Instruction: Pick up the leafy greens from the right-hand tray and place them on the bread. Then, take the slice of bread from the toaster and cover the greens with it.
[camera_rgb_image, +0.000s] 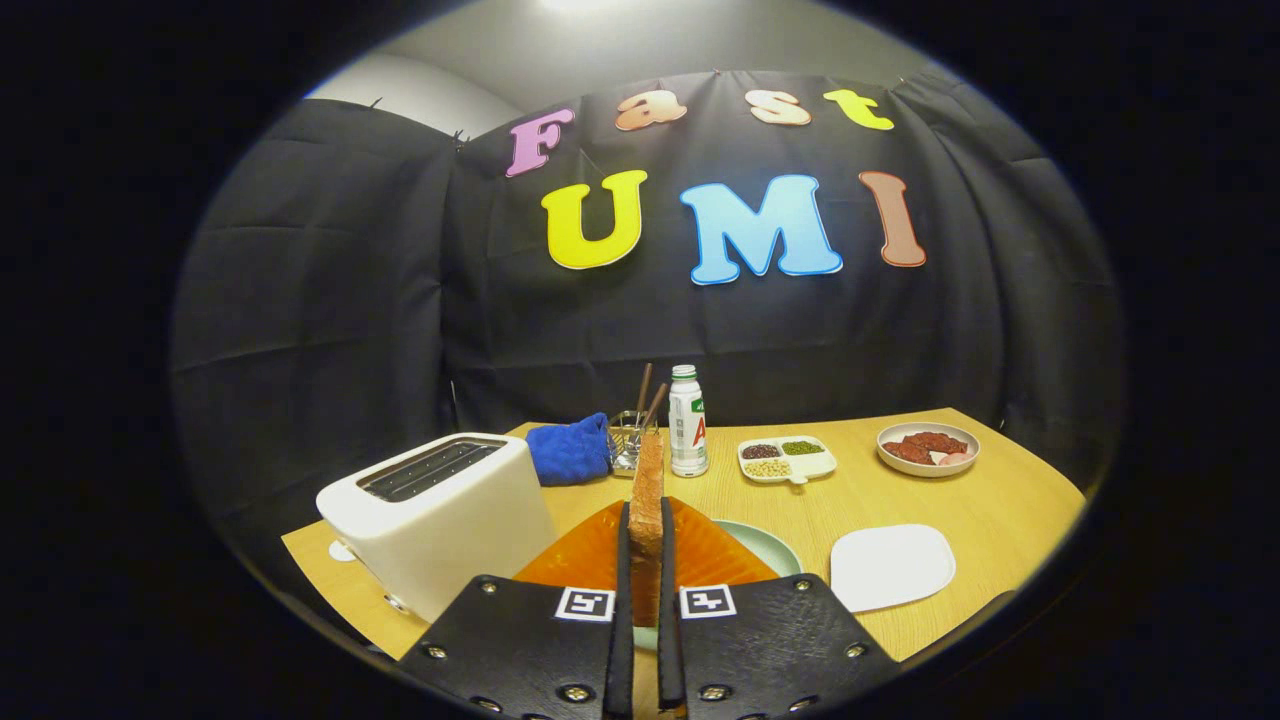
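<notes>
A slice of toasted bread (647, 500) stands on edge between my fingers, and my gripper (646, 560) is shut on it. Below and ahead of the fingers lies an orange ribbed mat (715, 555) with the rim of a pale green plate (775, 545) showing beyond it; what lies on the plate is hidden by the bread and my fingers. The white toaster (440, 515) stands to the left of the fingers with its slots dark. A white tray (892, 565) lies to the right of the plate with nothing on it.
At the back of the wooden table (1000, 500) stand a blue cloth (568, 450), a wire holder with sticks (632, 440), a white bottle (687, 420), a divided dish of beans (787, 458) and a bowl of meat (927, 448).
</notes>
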